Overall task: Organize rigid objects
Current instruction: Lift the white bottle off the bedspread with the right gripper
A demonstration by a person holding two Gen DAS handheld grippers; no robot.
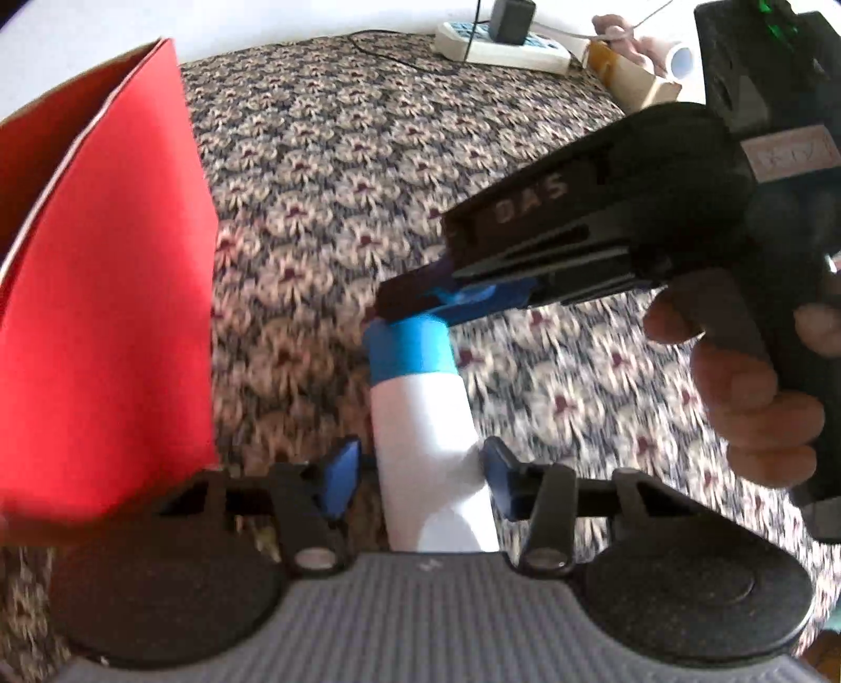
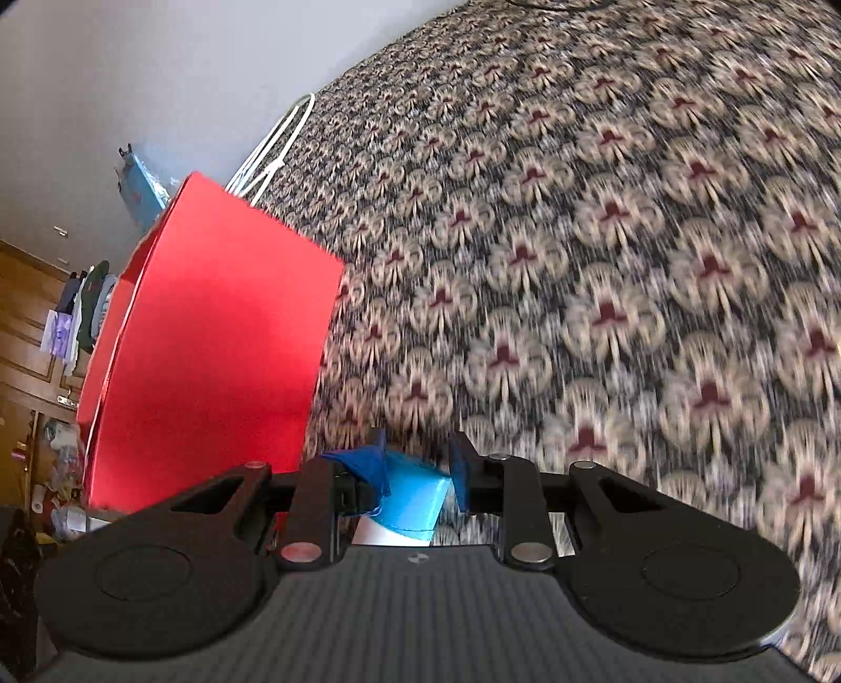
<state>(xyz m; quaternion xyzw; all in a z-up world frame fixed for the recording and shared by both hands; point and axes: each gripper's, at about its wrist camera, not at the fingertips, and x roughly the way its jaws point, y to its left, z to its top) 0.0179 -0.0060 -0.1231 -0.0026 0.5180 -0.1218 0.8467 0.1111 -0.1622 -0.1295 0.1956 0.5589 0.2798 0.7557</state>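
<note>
red box (image 1: 105, 315): it stands at the left on the patterned cloth, seen from the side in both views; what is inside cannot be seen
patterned cloth (image 1: 341, 173): dark with pale flowers, it covers the whole surface under everything
white bottle (image 1: 426, 446): it has a blue cap (image 1: 410, 349) and sits in the middle of the left view, just right of the red box, with the cap end pointing away from the camera
left gripper (image 1: 420, 470): its blue fingers (image 1: 344, 467) stand on both sides of the white body; the right one touches the bottle, the left one shows a thin gap, so a firm hold cannot be told
right gripper (image 1: 420, 302): in the left view it comes in from the right, held by a hand (image 1: 736, 378), and its tips sit on the blue cap
right fingers (image 2: 376, 467): in the right view they are close together with the blue cap between them, both touching it
power strip (image 1: 499, 42): white, far back on the cloth with a black plug in it
</note>
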